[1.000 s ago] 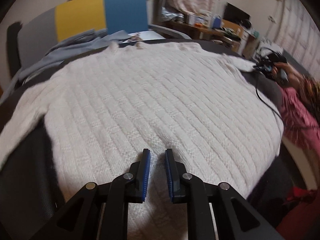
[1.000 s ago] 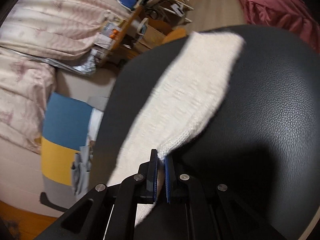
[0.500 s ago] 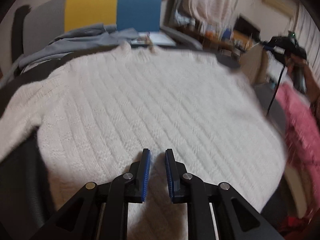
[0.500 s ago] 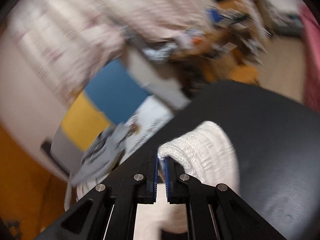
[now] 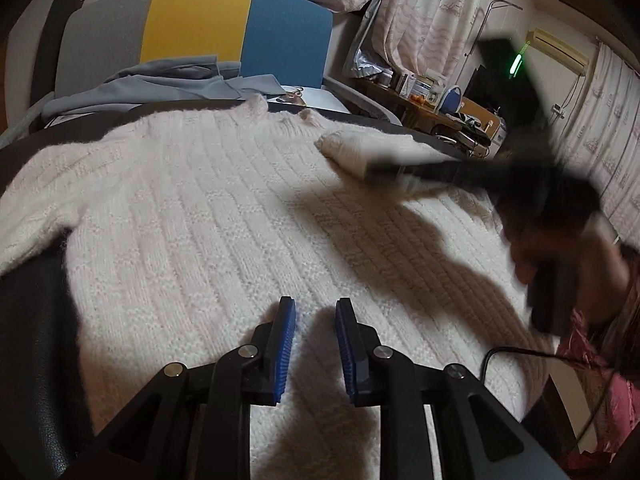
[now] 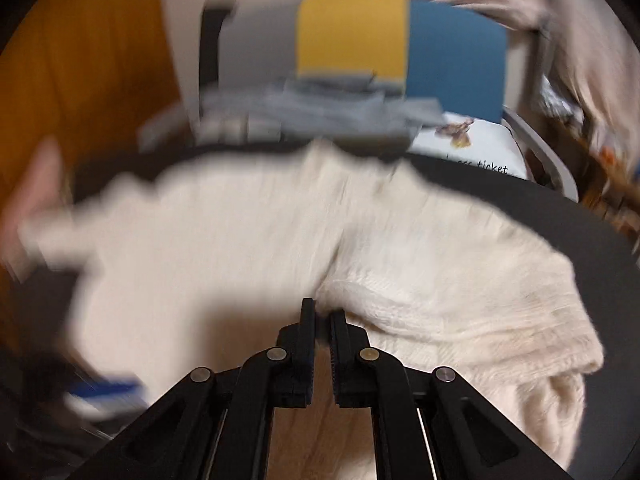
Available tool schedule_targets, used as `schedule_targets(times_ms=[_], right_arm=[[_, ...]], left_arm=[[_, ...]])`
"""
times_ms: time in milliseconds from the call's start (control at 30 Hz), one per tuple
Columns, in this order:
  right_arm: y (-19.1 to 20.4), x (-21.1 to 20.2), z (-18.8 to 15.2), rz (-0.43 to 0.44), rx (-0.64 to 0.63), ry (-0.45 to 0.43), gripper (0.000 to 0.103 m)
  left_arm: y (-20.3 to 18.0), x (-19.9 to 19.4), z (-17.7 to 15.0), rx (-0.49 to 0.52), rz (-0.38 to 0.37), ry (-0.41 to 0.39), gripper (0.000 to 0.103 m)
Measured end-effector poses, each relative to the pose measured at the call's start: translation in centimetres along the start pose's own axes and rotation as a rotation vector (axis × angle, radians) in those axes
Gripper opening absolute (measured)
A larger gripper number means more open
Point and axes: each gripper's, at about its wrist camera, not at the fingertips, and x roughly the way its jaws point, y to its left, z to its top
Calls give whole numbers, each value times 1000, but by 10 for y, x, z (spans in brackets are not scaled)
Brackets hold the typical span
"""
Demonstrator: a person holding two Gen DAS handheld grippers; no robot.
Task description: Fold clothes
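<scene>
From the left wrist view, the white knit sweater [image 5: 224,216] lies spread flat over a dark leather surface [image 5: 36,320], its neckline pointing toward the grey, yellow and blue chair back [image 5: 200,28] beyond it. A grey-blue garment [image 5: 160,88] is heaped between the sweater's collar and that chair back. The left gripper [image 5: 315,312] hovers just over the sweater's near hem, its blue-padded jaws set a moderate gap apart with nothing between them. The sweater's right sleeve [image 5: 360,148] is folded inward onto the body near the collar, and the blurred right gripper [image 5: 400,170] sits at its cuff, a hand [image 5: 560,248] behind it.

From the right wrist view, much is blurred. The right gripper [image 6: 322,314] has its jaws drawn close, pinching the edge of the sleeve [image 6: 440,280], which drapes over the sweater [image 6: 208,240]. The chair back [image 6: 380,40] and grey-blue garment [image 6: 320,112] stand past the collar
</scene>
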Motion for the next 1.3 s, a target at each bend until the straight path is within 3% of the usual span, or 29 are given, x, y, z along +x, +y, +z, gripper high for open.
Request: schedule_targets(times_ms=[100,133,267,367,400,433,667,767,867,900,1033,1100,1300], right_arm=[[0,-12,-20,6,11,-32,31],[-10,-23,-25,6,57,-59,33],[-64,-64,-52,16,299,-155,35],[-108,-62,-72,-25,462,-135,28],[-118,-58,-75,-56,473,-115,15],[-126,-54,-78,-77,484,-108,14],[-173,-43,-86,-87,665,-202,14],[-191,-39,-88,-103,773,-236,14],[-206,-32,-101,-131,897,-207,13],[-207,-32,-102,-122,903,-216,10],[-208,-35,-104,-86,909,-259,14],[-199,-44,-96,-83,838,-294,14],[-165,-51,-69,-124,602,-227,12]], left_arm=[[-2,-4,5,5,-1,18,21],[-1,-7,10,-9,-14,-2,21],[-5,-18,37,-86,-69,-129,21],[-20,-2,68,-92,-61,-133,23],[-28,9,79,-63,-46,-113,23],[-40,19,88,-19,-36,-95,23],[-121,80,128,280,17,-50,23],[-141,109,129,382,80,13,23],[-150,139,124,461,160,76,23],[-148,144,124,465,175,78,23],[-136,151,121,418,178,85,24],[-130,152,121,380,164,84,25],[-130,157,126,368,148,95,28]])
